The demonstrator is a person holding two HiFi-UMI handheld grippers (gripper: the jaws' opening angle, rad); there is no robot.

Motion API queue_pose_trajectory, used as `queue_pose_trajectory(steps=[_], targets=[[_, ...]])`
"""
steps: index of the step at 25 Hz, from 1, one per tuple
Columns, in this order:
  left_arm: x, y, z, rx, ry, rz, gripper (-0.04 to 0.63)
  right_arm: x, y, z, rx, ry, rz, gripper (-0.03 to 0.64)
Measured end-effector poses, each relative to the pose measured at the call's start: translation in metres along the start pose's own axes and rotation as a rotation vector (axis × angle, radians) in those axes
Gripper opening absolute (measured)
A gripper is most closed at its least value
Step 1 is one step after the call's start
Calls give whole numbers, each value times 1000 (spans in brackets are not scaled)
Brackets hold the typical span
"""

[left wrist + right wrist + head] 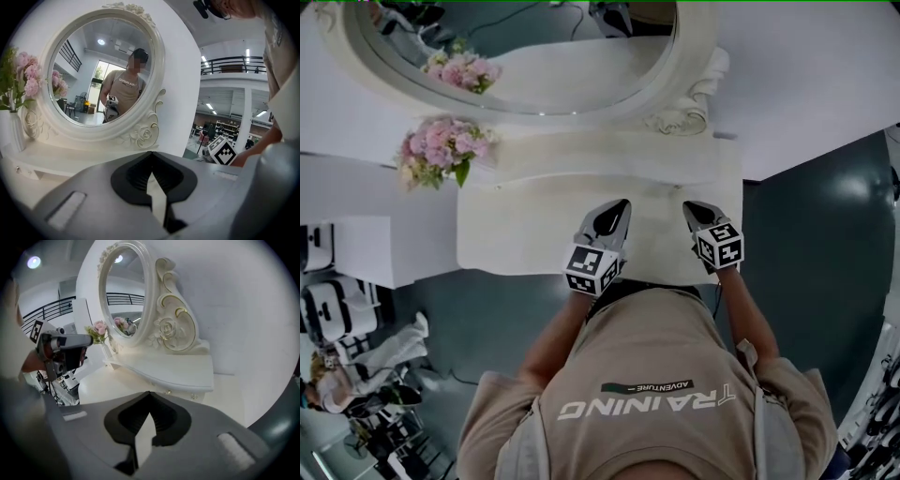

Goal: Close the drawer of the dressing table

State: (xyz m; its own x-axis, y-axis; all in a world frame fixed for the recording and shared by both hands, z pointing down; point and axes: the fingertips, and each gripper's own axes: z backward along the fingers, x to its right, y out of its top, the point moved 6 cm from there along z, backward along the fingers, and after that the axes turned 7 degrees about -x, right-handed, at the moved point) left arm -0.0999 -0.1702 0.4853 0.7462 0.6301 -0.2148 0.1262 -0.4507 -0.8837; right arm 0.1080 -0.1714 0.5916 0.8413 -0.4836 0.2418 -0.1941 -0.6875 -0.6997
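Observation:
The white dressing table (525, 239) with its oval mirror (581, 56) fills the upper middle of the head view. Its front drawer does not show from above; my body covers the table's front edge. My left gripper (615, 214) and right gripper (697, 214) hover side by side over the tabletop's front part, both shut with nothing between the jaws. In the left gripper view (150, 153) the jaws point at the mirror (101, 70). In the right gripper view (150, 393) they point at the raised shelf (173, 369), which has small knobs (168, 391).
Pink flowers (441, 148) stand on the table's left end, close to the mirror frame. Dark floor (825, 244) lies to the right of the table. A white cabinet (347, 248) and scattered equipment (337, 309) are at the left. A white wall rises behind the mirror.

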Motion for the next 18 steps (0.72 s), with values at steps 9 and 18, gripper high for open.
queue_pose_trajectory(steps=[9, 18], targets=[[6, 14, 15, 63, 8, -5, 15, -21, 43, 65, 168, -42, 84, 2], [9, 55, 33, 151, 25, -55, 15, -28, 78, 120, 311, -95, 99, 2]])
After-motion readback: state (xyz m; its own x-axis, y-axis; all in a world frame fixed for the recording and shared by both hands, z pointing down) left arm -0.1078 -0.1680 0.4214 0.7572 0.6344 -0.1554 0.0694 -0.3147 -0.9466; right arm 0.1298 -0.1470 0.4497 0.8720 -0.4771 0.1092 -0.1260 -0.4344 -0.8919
